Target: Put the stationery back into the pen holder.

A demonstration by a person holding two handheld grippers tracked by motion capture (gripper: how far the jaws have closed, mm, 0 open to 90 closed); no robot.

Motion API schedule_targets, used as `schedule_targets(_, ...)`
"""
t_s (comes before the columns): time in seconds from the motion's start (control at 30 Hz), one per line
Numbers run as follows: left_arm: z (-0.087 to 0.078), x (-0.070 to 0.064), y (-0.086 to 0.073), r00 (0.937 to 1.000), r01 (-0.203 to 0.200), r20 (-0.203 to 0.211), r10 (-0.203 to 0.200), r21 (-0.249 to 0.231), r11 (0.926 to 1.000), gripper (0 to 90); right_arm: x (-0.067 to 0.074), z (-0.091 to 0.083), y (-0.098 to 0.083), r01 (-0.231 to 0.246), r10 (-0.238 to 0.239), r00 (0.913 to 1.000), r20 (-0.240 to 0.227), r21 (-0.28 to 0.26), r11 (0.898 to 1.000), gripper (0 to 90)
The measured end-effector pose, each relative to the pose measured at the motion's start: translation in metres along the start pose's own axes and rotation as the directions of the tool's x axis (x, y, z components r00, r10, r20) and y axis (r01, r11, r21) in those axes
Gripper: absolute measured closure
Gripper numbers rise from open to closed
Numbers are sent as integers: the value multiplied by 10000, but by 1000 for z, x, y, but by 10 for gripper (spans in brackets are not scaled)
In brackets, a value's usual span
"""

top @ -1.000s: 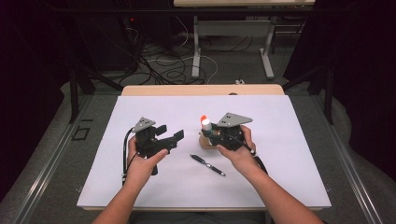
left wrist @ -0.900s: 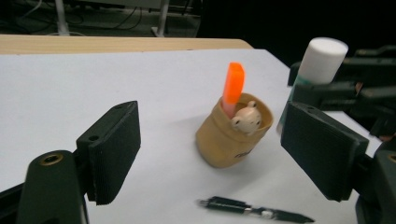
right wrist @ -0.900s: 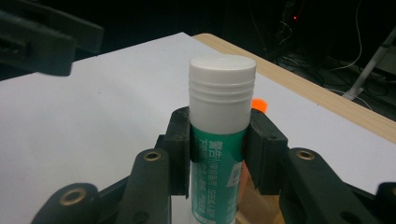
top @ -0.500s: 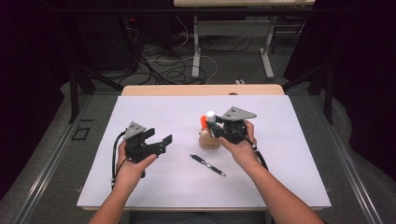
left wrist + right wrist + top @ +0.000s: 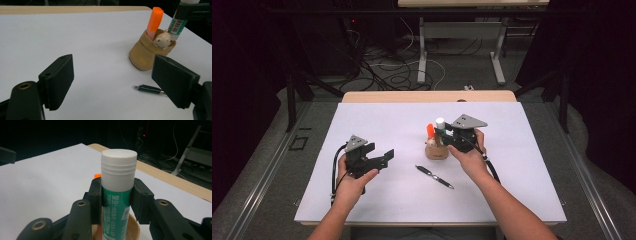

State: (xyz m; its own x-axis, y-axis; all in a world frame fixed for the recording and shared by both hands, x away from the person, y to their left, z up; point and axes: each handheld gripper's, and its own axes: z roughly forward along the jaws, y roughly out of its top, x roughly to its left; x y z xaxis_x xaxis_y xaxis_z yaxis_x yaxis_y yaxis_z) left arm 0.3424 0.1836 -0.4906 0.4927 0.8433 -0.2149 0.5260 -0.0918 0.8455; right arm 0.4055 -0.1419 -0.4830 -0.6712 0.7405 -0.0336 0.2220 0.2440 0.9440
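Note:
My right gripper point(image 5: 443, 132) is shut on a green glue stick point(image 5: 117, 182) with a white cap, held upright. Its lower end is in the mouth of a tan boot-shaped holder point(image 5: 143, 53) with a small bear figure on the rim. An orange marker point(image 5: 154, 21) stands in the same holder point(image 5: 436, 151). A black pen point(image 5: 434, 176) lies flat on the white table in front of the holder. My left gripper point(image 5: 381, 152) hovers to the left, open. Its jaws have just opened a little further, and nothing is between them point(image 5: 117, 80).
The white tabletop point(image 5: 377, 115) has a wooden strip along its far edge point(image 5: 427, 96). Beyond it are table legs and loose cables on the floor point(image 5: 402, 70). Dark space lies on both sides.
The left gripper has drawn back to the left, away from the holder. The right gripper has sunk a little with the glue stick over the holder.

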Motion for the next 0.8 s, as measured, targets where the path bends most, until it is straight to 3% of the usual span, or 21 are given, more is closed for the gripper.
schedule_targets(0.47,6,2,-7,9999,-117,-51,118,161,9998,153,-7,16,-21,-79,77,9998,204,108,9999,646)
schedule_targets(0.67,9,1,-8,9999,-104,-3,104,238,9997,154,-13,20,-26,-406,406,9992,-22,-75,9991,645)
schedule_targets(0.8,9,1,-9,10000,-95,-6,95,266,9996,154,-13,21,-29,-254,253,9996,-125,-63,9997,645)
